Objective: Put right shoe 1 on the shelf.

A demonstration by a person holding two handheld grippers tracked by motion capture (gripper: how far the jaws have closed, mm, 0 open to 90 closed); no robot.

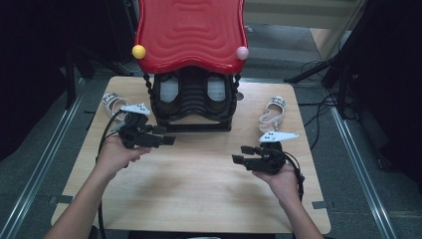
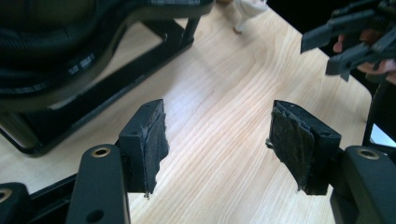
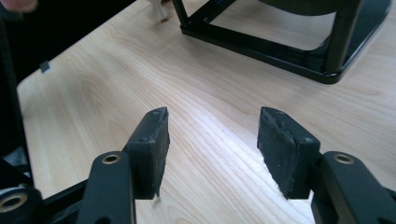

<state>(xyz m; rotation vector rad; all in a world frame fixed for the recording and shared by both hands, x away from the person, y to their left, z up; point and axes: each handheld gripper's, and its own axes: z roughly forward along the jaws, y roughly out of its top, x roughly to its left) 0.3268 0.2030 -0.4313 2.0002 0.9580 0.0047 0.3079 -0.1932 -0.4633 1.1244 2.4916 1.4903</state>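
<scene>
Table: pale wood w/ wavy grain. Rack: black frame, glossy red top w/ rippled wave pattern. Knobs on its front corners: yellow and pink. Sandals white, one left, one right. Left tool & right tool: black, white plates on top; pads dark grey, brass-coloured rivets.

Light wooden table, rounded corners. Black rack ahead of both grippers; one sandal beyond right gripper, another sandal beyond left gripper.
</scene>
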